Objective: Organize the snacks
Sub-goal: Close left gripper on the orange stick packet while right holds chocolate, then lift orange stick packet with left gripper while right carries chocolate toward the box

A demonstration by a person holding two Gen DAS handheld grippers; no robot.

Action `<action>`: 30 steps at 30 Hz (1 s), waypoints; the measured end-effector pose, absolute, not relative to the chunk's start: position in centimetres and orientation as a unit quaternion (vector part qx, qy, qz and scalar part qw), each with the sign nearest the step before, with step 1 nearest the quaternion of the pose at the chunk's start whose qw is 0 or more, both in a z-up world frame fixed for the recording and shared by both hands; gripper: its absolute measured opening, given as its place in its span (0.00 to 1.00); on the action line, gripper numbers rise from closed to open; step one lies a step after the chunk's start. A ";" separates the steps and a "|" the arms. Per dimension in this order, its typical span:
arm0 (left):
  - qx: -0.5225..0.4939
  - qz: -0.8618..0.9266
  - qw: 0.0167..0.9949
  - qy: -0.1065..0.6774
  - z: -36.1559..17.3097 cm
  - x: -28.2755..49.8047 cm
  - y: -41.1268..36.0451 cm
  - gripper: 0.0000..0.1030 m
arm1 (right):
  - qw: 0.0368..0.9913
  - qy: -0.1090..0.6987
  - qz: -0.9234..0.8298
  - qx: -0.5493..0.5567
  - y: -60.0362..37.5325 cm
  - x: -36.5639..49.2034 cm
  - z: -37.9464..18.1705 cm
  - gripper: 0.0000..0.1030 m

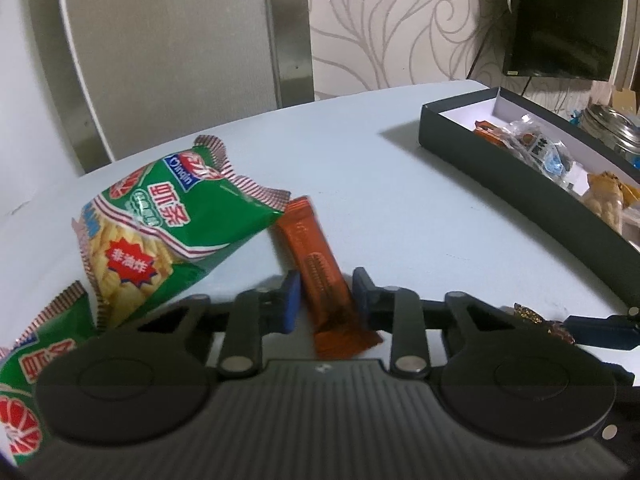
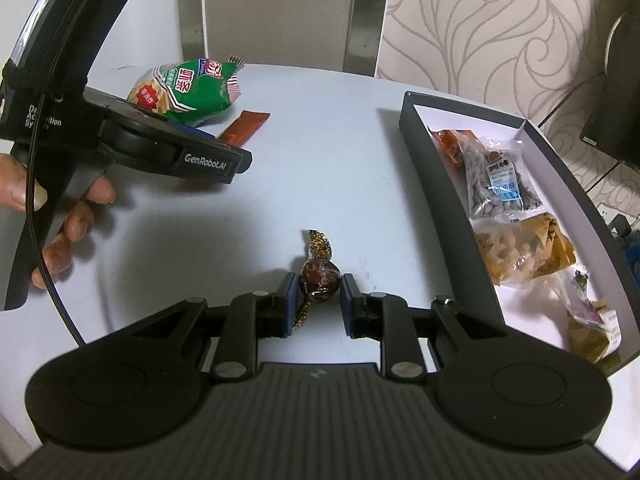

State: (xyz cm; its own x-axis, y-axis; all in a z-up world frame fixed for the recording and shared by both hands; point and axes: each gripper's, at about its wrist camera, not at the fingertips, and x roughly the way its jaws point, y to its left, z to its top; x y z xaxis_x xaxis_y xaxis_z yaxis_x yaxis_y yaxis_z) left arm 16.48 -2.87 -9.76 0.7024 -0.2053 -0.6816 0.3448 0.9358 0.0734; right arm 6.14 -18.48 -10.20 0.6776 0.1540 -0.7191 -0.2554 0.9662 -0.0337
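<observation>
Nearest the right wrist camera, the right gripper (image 2: 319, 298) had its blue pads set narrowly around a brown foil-wrapped candy (image 2: 319, 276) lying on the pale table (image 2: 340, 152). Both pads sat against the candy's round body, so it looked gripped, with the twisted wrapper ends sticking out ahead and behind.

Over on the other side, the left gripper (image 1: 326, 294) straddled an orange wafer bar (image 1: 320, 268) that lay flat on the table, pointing away from the camera. Its jaws stood narrow; the left pad seemed to touch the bar's edge, but a sliver of table showed at the right pad, so I could not tell whether the bar was truly pinched. A person's hand (image 2: 60, 216) held that gripper's handle, seen from the right wrist view.

Beyond the bar, a green bag of shrimp chips (image 1: 160, 232) leaned just beside it, and a second green bag (image 1: 36, 364) showed at the lower left edge.

Further right stood the dark open box (image 2: 412, 128) with a white lining. It already held an orange packet (image 2: 450, 144), a clear bag of melon seeds (image 2: 500, 180), a yellow bag of snacks (image 2: 520, 248) and at least one more small packet near its close end.

By my judgement the sorting was roughly half done: several snacks were boxed, while the candy, the bar and two chip bags remained outside.
</observation>
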 end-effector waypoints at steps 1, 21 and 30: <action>0.096 -0.149 0.918 0.356 -9.8 16.4 -2.9 0.28 | 0.914 0.385 0.112 -0.065 -18.5 6.0 -10.2 0.26; 0.071 -0.173 0.913 0.363 -9.7 9.8 -2.2 0.24 | 0.915 0.380 0.131 -0.037 -18.5 3.5 -9.4 0.26; 0.073 -0.174 0.908 0.374 -9.6 7.0 -2.2 0.24 | 0.912 0.385 0.140 -0.025 -18.5 2.5 -9.6 0.26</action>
